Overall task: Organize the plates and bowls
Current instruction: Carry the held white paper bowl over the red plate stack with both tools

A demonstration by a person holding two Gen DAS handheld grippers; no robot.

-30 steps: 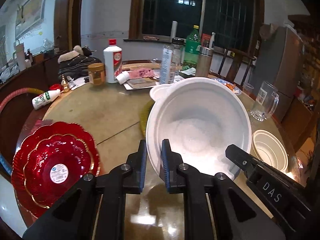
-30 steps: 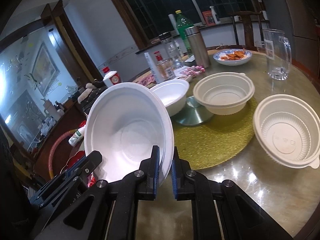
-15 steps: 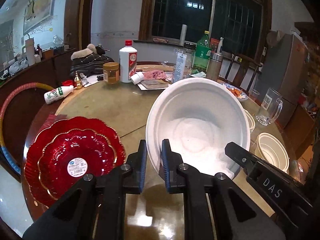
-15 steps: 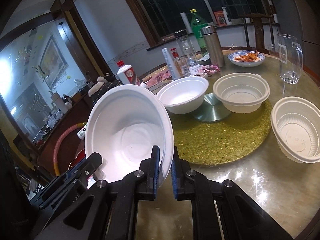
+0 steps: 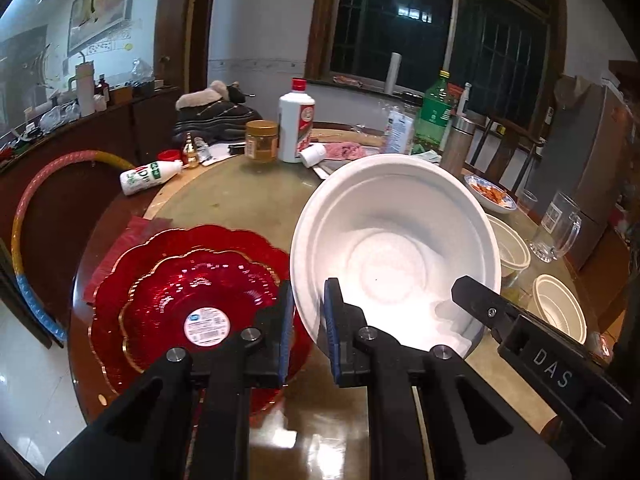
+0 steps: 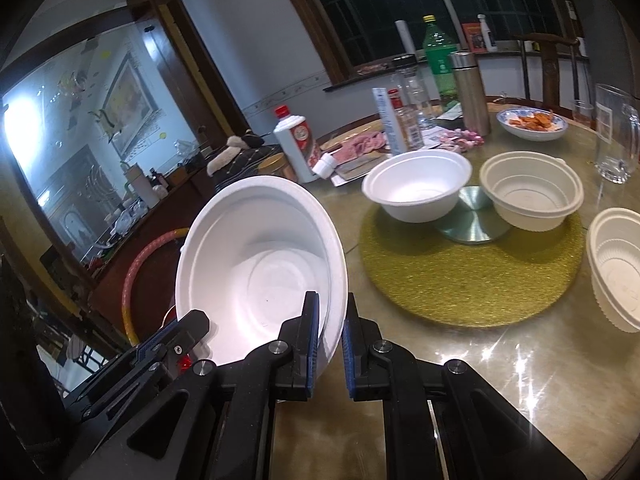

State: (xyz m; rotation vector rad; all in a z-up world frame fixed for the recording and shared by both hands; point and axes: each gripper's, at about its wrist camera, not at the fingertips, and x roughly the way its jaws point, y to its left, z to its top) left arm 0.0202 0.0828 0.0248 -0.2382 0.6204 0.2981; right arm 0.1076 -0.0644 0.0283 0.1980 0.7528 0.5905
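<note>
Currently both the left gripper (image 5: pixel 308 320) and right gripper (image 6: pixel 330 340) clamp the white foam bowl (image 5: pixel 394 256) rim; keep it level beside the red plates (image 5: pixel 192 300).

Foam bowl (image 5: pixel 394 256) right of stacked plates (image 5: pixel 188 300), above table (image 5: pixel 248 204)

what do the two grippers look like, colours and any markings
Both are matte black plastic, angular, with silver screws on their arms. The left gripper and right gripper have blue pads lining the fingers' inner faces. White "DAS" lettering marks the right gripper's side. No cables or sleeves visible.
</note>
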